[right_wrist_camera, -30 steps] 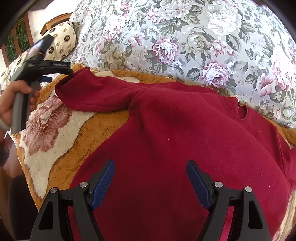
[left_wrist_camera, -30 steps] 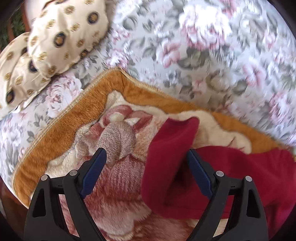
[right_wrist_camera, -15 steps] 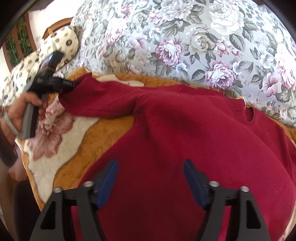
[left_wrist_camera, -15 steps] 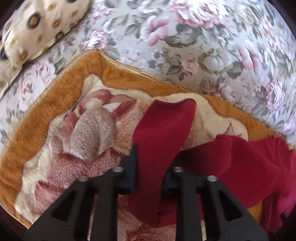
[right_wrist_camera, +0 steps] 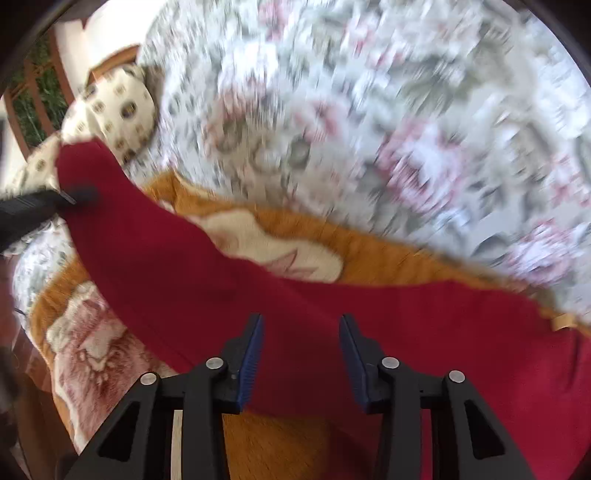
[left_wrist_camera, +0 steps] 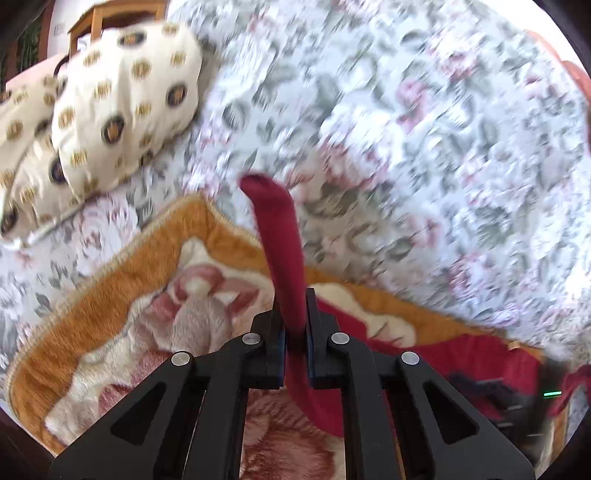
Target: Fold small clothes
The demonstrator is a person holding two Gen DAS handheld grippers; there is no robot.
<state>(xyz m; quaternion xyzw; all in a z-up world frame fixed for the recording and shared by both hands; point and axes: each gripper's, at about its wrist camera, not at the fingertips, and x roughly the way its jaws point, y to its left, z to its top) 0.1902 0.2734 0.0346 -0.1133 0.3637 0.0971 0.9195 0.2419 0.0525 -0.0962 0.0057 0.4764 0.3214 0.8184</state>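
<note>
A dark red garment (right_wrist_camera: 424, 325) lies on an orange and cream fleece blanket (right_wrist_camera: 266, 243). My left gripper (left_wrist_camera: 294, 325) is shut on its red sleeve (left_wrist_camera: 280, 236), which stands up from between the jaws, lifted off the blanket. In the right wrist view the left gripper (right_wrist_camera: 77, 194) shows at the far left, pinching the sleeve end (right_wrist_camera: 85, 166) and pulling it taut. My right gripper (right_wrist_camera: 301, 354) is partly open, its blue pads (right_wrist_camera: 251, 354) on either side of the garment's lower edge, not clamped on it.
A floral sofa back (left_wrist_camera: 424, 147) rises behind the blanket (left_wrist_camera: 122, 280). Cream cushions with dark spots (left_wrist_camera: 118, 99) lie at the left, also in the right wrist view (right_wrist_camera: 118, 107). A wooden frame (left_wrist_camera: 110, 14) stands behind. Both views are motion-blurred.
My left gripper closed on the sleeve and has lifted it up and away. My right gripper narrowed its opening and moved toward the garment's lower edge; the garment is stretched out.
</note>
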